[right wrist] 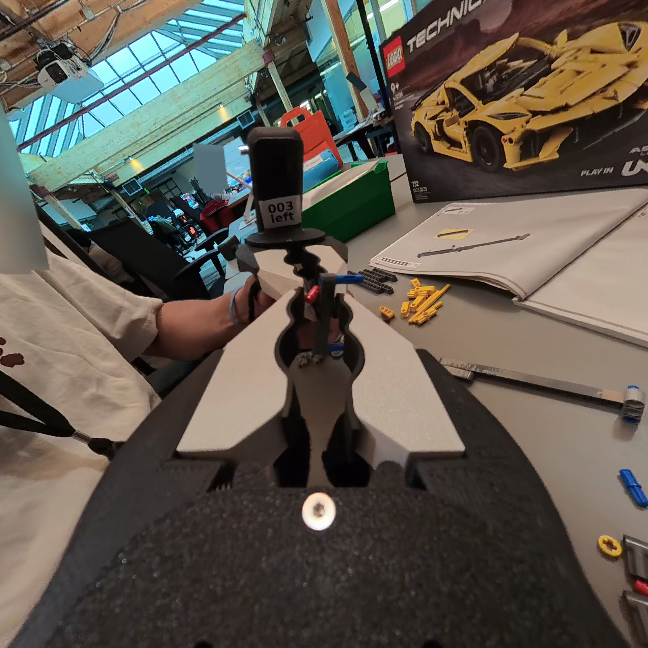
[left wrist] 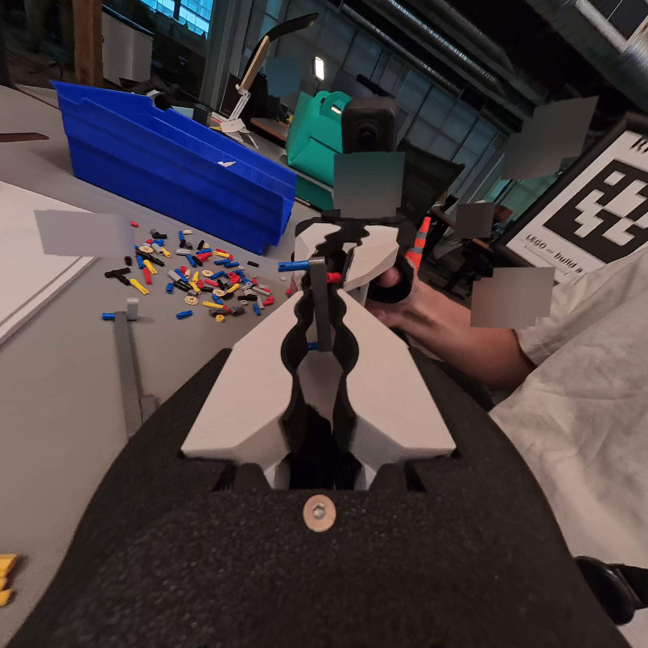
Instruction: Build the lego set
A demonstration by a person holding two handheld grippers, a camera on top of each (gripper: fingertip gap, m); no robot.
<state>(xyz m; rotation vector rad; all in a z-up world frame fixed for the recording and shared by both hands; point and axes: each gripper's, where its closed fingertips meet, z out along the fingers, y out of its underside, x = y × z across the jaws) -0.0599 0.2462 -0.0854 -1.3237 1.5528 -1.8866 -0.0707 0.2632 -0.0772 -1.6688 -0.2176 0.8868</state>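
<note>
My left gripper [left wrist: 321, 297] is shut on a short dark grey beam [left wrist: 323, 315] and holds it upright above the table. A blue pin [left wrist: 292, 265] sticks out of the beam's top and another blue pin [left wrist: 313, 346] sits near its lower end. My right gripper [right wrist: 321, 295] faces the left one tip to tip. Its jaws are closed around a red pin [right wrist: 311, 294] and the same beam [right wrist: 324, 315], with the pin pressed against the beam's side. The red pin also shows in the left wrist view [left wrist: 333, 277].
A blue bin [left wrist: 175, 168] stands behind a scatter of small parts [left wrist: 203, 277]. A long grey beam assembly [right wrist: 540, 385] lies on the table. An open instruction booklet [right wrist: 526, 252], the set box [right wrist: 526, 98], yellow parts [right wrist: 420, 298], black beams [right wrist: 378, 280] and a green bin [right wrist: 350, 207] are nearby. My two grippers' fingertips are within a few centimetres of each other. Both grippers' tips are roughly 15 cm from the long grey beam assembly [right wrist: 540, 385]. Look for it in the left wrist view [left wrist: 133, 348] too.
</note>
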